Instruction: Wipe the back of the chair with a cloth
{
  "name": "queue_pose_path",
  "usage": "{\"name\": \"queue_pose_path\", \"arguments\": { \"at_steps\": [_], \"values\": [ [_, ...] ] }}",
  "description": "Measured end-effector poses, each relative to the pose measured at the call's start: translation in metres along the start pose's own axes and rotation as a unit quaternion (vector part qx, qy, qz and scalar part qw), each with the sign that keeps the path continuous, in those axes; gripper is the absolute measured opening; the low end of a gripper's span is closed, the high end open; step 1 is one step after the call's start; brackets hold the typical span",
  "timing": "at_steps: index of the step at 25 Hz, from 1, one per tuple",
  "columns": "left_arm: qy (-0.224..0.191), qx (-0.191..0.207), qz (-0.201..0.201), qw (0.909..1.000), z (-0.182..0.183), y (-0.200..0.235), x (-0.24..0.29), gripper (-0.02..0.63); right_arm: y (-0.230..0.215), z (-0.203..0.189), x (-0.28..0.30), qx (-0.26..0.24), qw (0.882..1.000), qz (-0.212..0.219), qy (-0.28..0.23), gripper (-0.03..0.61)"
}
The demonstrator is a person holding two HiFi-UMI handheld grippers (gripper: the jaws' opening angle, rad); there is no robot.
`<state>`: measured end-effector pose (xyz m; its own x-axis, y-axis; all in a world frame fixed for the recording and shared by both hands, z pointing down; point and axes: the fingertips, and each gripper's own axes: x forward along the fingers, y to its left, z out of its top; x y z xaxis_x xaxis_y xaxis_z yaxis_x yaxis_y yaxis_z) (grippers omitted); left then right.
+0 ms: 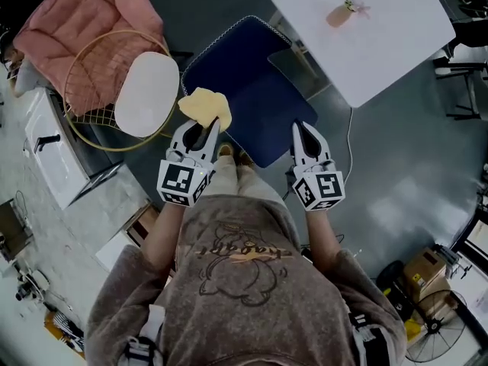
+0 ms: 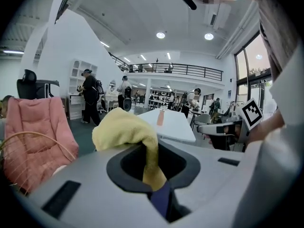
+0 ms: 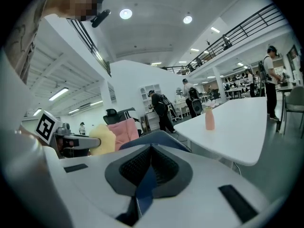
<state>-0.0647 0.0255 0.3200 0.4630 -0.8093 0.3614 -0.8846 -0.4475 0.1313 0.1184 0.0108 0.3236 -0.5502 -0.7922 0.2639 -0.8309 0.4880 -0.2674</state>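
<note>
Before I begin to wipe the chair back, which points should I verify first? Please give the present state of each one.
1. Cloth is held by the left gripper: ok, jaws shut on it.
2. Enough cloth sticks out beyond the jaws for wiping: ok.
3. Cloth touches the chair: cannot tell.
4. Right gripper carries nothing: ok, jaws shut, nothing between them.
5. Right gripper steadies the chair: cannot tell.

Left gripper [image 2: 154, 177] jaws pinching yellow cloth [image 2: 124, 129], pink cushion [image 2: 35, 127] left, white table [image 2: 173, 126] beyond
</note>
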Motion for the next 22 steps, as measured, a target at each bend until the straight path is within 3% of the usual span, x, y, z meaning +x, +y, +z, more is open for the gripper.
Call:
{"name": "queue_pose_path", "arguments": {
  "at_steps": [12,22],
  "values": [
    [0.05,0.004,0.078,0.9957,-0.06,0.049,0.005,0.052,0.011,-0.044,0.039,0.007,1.0,0.013,0.026,0.026],
    [0.071,0.002,0.11,0.9914,-0.082,0.081,0.025,0.052,0.006,-0.057,0.047,0.009,0.999,0.011,0.034,0.026]
  ]
}}
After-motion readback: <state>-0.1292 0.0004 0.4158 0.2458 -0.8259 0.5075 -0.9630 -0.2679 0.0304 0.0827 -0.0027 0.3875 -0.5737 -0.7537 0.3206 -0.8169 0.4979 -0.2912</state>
